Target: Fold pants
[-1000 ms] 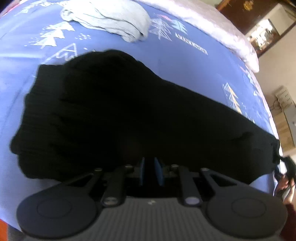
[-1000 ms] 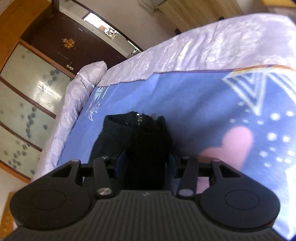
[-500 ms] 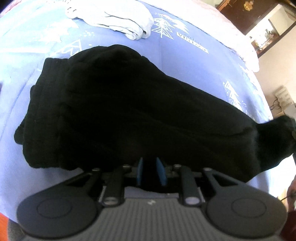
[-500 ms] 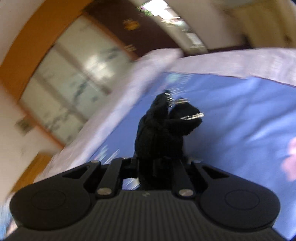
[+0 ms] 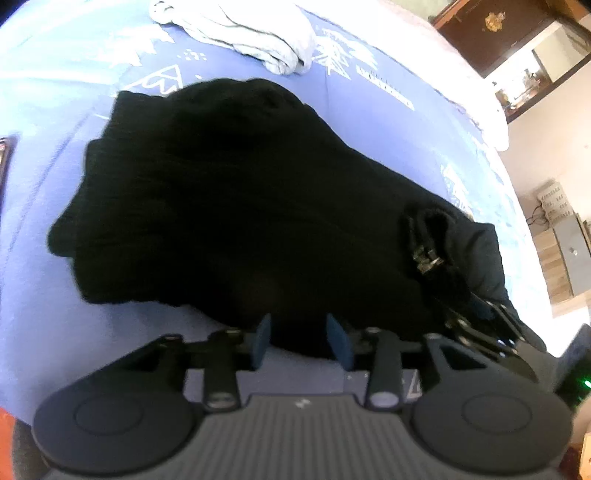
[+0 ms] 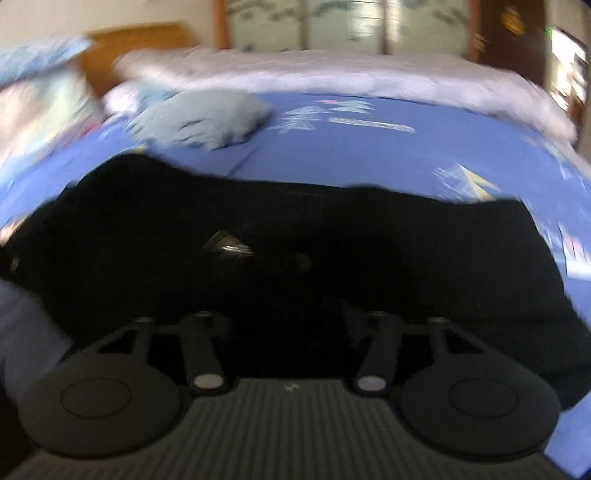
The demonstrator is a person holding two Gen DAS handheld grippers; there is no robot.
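Black pants (image 5: 240,206) lie in a thick folded heap on the blue printed bedspread (image 5: 74,92). My left gripper (image 5: 300,341) is open, its blue pads either side of the near edge of the pants. In the left wrist view my right gripper (image 5: 480,314) comes in from the right over the pants, with a cuff end with metal zip parts (image 5: 424,243) lying folded on the heap in front of it. In the blurred right wrist view the pants (image 6: 295,251) fill the middle and hide my right gripper's fingers.
A crumpled pale grey garment (image 5: 251,33) lies at the far side of the bed; it also shows in the right wrist view (image 6: 207,118). A white quilt (image 6: 332,70) runs along the bed's far edge. Dark wardrobe (image 5: 491,29) and a small cabinet (image 5: 569,251) stand beyond.
My right gripper has swung the leg end up and over onto the heap, towards my left gripper. My left gripper's blue pads have spread apart on the near edge of the pants.
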